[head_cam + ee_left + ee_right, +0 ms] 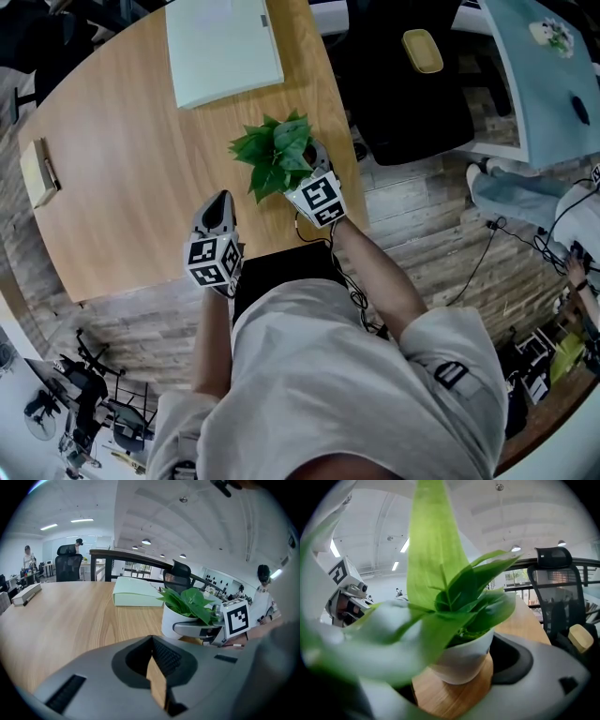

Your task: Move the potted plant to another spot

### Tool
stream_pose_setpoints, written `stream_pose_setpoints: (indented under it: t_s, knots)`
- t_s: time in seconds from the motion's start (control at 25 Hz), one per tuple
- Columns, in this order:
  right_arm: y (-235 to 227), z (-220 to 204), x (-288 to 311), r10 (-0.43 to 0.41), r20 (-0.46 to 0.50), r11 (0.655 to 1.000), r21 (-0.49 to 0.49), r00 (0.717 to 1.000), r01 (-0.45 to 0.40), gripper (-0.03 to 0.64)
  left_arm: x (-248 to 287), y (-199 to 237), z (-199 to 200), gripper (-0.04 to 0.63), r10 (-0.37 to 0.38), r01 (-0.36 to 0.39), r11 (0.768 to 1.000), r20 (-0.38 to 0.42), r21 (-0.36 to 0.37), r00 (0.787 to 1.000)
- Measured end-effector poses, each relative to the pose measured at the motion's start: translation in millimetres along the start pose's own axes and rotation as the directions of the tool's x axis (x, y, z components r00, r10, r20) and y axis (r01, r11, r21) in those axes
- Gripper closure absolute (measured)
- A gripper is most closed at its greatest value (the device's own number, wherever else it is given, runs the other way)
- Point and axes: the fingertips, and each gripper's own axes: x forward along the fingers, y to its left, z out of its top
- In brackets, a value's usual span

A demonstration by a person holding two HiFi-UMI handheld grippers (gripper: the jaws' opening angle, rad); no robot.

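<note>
The potted plant [278, 155], green leaves in a white pot [174, 619], stands near the right edge of the wooden table [131, 178]. My right gripper [307, 169] reaches in from the table's edge with one jaw on each side of the pot [464, 658], shut on it. One of its fingers [192, 628] lies against the pot's wall. Leaves blur much of the right gripper view. My left gripper [222, 199] hovers shut and empty over the table's front edge, a little left of the plant; only a sliver of table shows between its jaws [157, 677].
A pale green folder [223, 47] lies at the table's far side, behind the plant. A notebook with a pen [39, 171] sits at the left edge. A black office chair [412, 103] stands right of the table. A person's legs [525, 192] are at the far right.
</note>
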Motion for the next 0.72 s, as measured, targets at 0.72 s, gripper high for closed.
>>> stream_pose_setpoints:
  t_s: [0.72]
  knots:
    - [15, 59, -17, -0.130, 0.116, 0.991, -0.023, 0.985, 0.133, 0.126, -11, 19, 50, 0.583, -0.132, 0.123, 0.988, 0.101, 0.088, 0.986]
